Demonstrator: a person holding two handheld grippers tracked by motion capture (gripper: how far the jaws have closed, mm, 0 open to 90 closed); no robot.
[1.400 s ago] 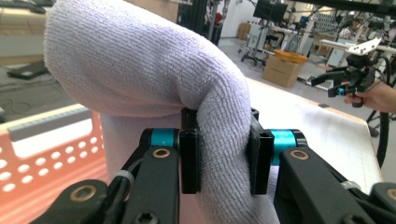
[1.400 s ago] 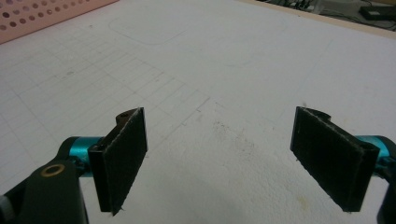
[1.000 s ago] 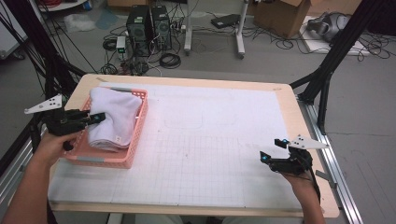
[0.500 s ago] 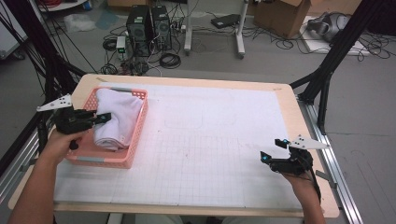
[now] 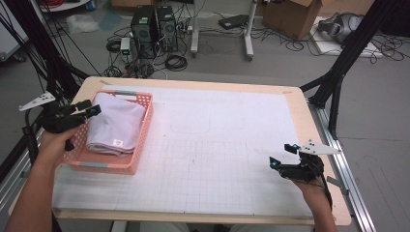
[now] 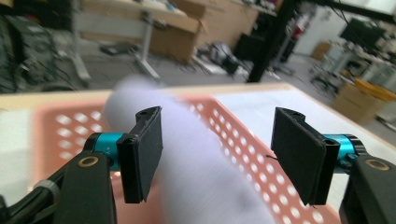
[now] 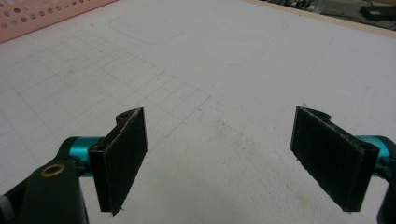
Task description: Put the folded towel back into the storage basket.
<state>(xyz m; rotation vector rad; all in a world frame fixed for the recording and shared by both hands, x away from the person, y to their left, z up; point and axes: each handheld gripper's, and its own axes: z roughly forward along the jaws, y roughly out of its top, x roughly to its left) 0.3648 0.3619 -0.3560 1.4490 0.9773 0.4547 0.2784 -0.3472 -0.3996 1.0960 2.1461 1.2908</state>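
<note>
The folded white cloth garment [image 5: 116,124] lies inside the pink perforated plastic basket [image 5: 140,140], filling most of it, with a small tag showing near its lower edge. The basket stands at the left end of the worktop [image 5: 227,87], close to the left edge, on the white gridded mat [image 5: 217,159] that covers most of the wooden top.

The left gripper [image 5: 89,108] hovers at the basket's left rim, pointing across at the garment. Its jaws have just been opening and now stand spread; in the left gripper view the blurred white garment [image 6: 196,158] sits between and beyond the two black pads [image 6: 144,149], which do not press on it, and the pink basket [image 6: 243,154] wall with its round holes shows behind. The person's left hand [image 5: 58,142] grips the tool from below the basket's left side.

The right gripper [image 5: 283,155] is well apart from the basket, near the lower right corner of the worktop, held in the person's right hand [image 5: 309,186]. Its jaws are spread wide with nothing between them; in the right gripper view the bare gridded mat [image 7: 210,93] lies under the pads [image 7: 121,154], and a corner of the pink basket [image 7: 42,14] shows at the upper left.

Beyond the worktop, on the grey floor, stand two black computer towers [image 5: 154,26] among loose cables, and a brown cardboard box [image 5: 290,14].
</note>
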